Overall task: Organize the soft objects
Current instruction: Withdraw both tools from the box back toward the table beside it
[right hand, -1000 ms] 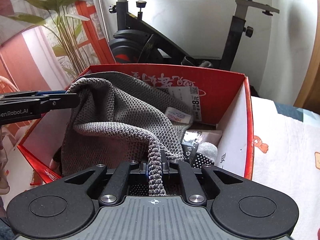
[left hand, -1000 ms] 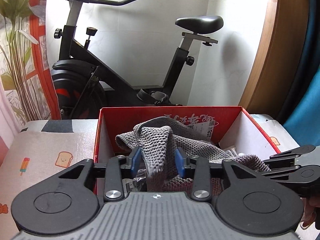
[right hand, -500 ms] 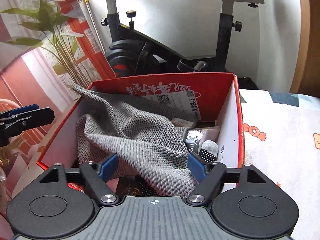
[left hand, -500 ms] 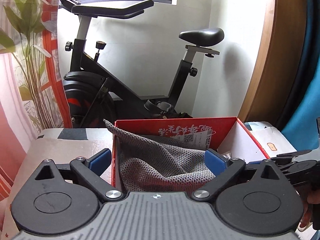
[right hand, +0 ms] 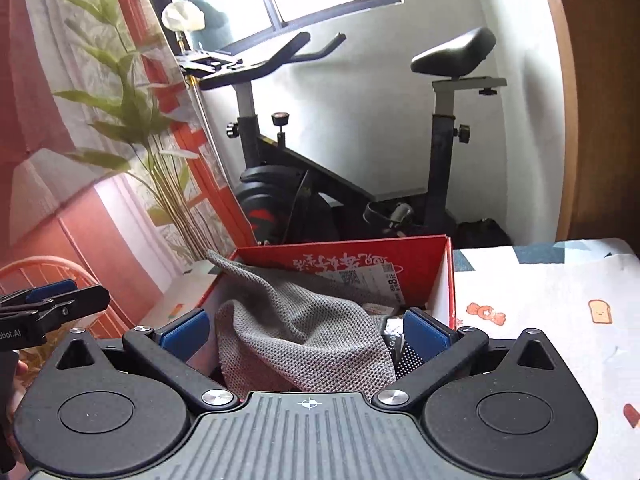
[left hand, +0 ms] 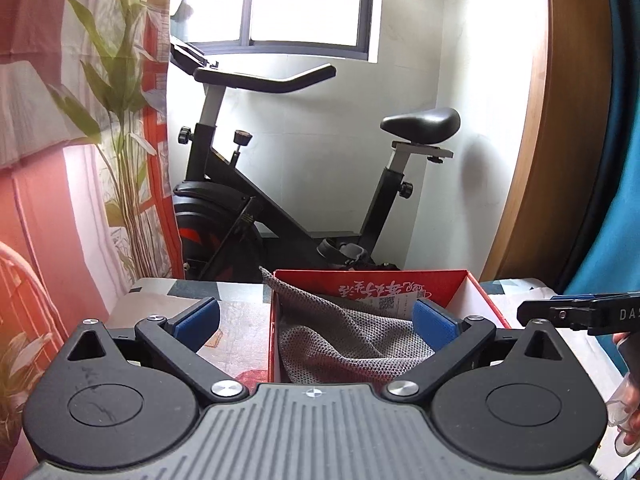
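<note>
One grey knitted cloth point(right hand: 304, 336) lies crumpled in red box point(right hand: 400, 256).

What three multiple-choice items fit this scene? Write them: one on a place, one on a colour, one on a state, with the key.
1. Where does the grey knit cloth lie?
A. in the red box
B. on the bike saddle
C. on the floor

2. What colour are the pads on the gripper fingers?
A. yellow
B. blue
C. white

3. How does the right gripper stand?
A. shut on the cloth
B. shut on the box wall
C. open, holding nothing

Key: 1 A, the cloth is heaped inside the box, one corner over its rim. 2 B, both pads show blue. 3 C, the fingers stand wide apart, clear of the cloth.
</note>
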Demonstrator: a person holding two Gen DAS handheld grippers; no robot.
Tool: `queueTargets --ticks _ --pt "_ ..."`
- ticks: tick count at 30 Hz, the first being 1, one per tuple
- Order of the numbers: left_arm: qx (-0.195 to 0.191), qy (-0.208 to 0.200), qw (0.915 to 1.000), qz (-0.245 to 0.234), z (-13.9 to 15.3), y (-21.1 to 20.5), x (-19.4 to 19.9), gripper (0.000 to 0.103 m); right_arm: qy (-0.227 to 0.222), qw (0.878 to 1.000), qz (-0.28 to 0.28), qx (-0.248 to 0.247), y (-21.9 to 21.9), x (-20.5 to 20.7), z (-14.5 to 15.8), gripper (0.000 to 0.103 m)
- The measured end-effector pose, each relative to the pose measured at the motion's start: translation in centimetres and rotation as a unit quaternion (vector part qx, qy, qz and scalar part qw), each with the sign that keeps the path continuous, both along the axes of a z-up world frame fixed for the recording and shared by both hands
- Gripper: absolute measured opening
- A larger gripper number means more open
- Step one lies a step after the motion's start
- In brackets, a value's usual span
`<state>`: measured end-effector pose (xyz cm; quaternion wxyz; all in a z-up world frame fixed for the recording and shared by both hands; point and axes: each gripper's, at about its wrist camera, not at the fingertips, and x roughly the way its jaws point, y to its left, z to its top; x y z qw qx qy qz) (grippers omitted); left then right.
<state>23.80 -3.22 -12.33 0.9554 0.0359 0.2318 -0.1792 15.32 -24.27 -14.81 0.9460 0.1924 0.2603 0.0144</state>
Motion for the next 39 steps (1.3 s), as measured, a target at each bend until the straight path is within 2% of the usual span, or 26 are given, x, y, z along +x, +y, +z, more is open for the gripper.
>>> queueTargets --ticks 4,7,12,18,22,25,32,39 --pt "-0.011 -0.020 0.9996 0.017 1.2 0.9 -2.6 0.103 -0.033 0.999 -0.008 -0.010 0.7 -2.7 1.5 0.103" --pt "-0.005 -0.039 0.9989 0.026 1.5 1.2 -4.6 0.103 -0.049 0.999 -0.015 -0.007 1.1 -4.8 1.9 0.103" --pt "-0.005 -0.049 0.9980 0.040 1.2 1.9 -7.5 0.103 -0.071 0.996 -0.037 -0.027 2.5 -8.0 1.4 0.103" --pt "-0.005 -0.046 0.9973 0.057 -0.5 3.1 -10.1 0.103 -0.076 0.995 -0.054 -0.045 4.3 -10.7 -0.3 0.103" --pt "-0.024 -0.039 0.9966 0.068 -2.3 4.6 -11.1 0.103 -0.071 0.993 -0.053 -0.072 5.8 -11.8 -2.1 0.103" --pt "-0.018 -0.031 0.9965 0.075 -3.9 5.4 -11.3 0.103 -0.061 0.994 -0.050 -0.078 6.7 -12.2 -3.7 0.103" --pt "-0.024 0.024 0.9948 0.096 -7.9 7.9 -10.8 0.103 -0.015 0.997 -0.027 -0.068 7.9 -11.8 -8.0 0.103" --pt "-0.032 0.066 0.9915 0.108 -10.3 8.9 -9.2 0.103 0.030 0.996 -0.006 -0.079 8.6 -10.5 -11.5 0.102"
